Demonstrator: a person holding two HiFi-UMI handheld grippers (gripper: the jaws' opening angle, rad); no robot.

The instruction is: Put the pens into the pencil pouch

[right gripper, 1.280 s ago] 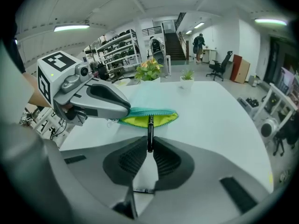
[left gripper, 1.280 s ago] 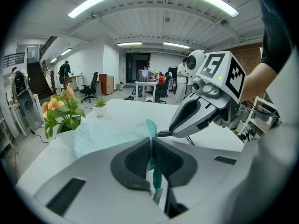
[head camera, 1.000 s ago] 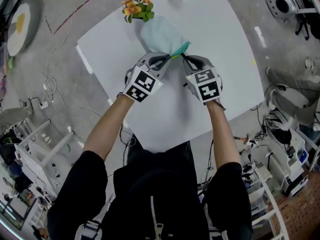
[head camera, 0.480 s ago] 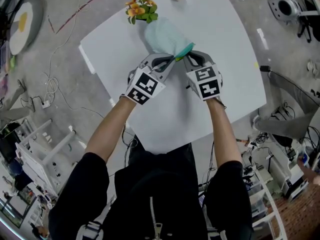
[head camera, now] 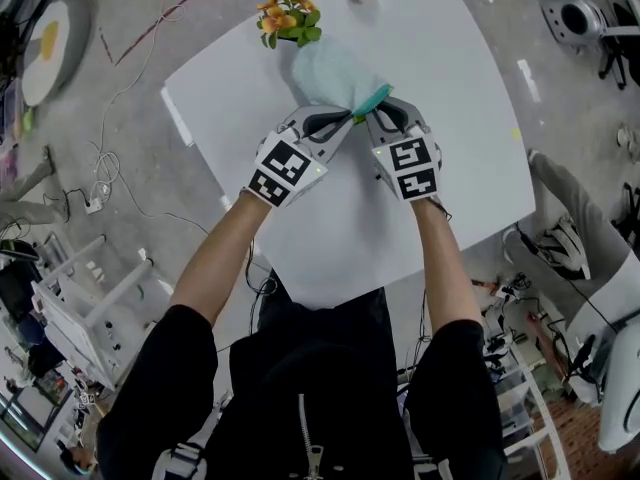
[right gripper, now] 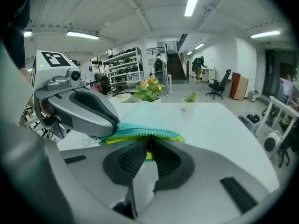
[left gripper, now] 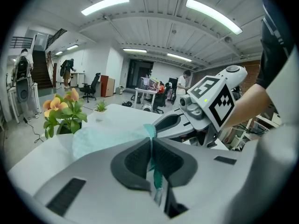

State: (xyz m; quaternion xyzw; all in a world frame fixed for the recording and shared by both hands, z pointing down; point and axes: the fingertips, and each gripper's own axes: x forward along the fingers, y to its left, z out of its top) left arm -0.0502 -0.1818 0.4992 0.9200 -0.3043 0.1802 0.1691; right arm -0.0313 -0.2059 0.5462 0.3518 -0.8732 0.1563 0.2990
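Head view: left gripper [head camera: 343,121] and right gripper [head camera: 369,118] stay clamped on the pouch [head camera: 325,72] mouth, shifted slightly toward the flowers [head camera: 288,18]; no pens seen.

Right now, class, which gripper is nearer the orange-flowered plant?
Left. The left gripper, shut on the pouch rim, sits on the side toward the orange-flowered plant; the right gripper, pinching the same rim, lies beyond it, farther off.
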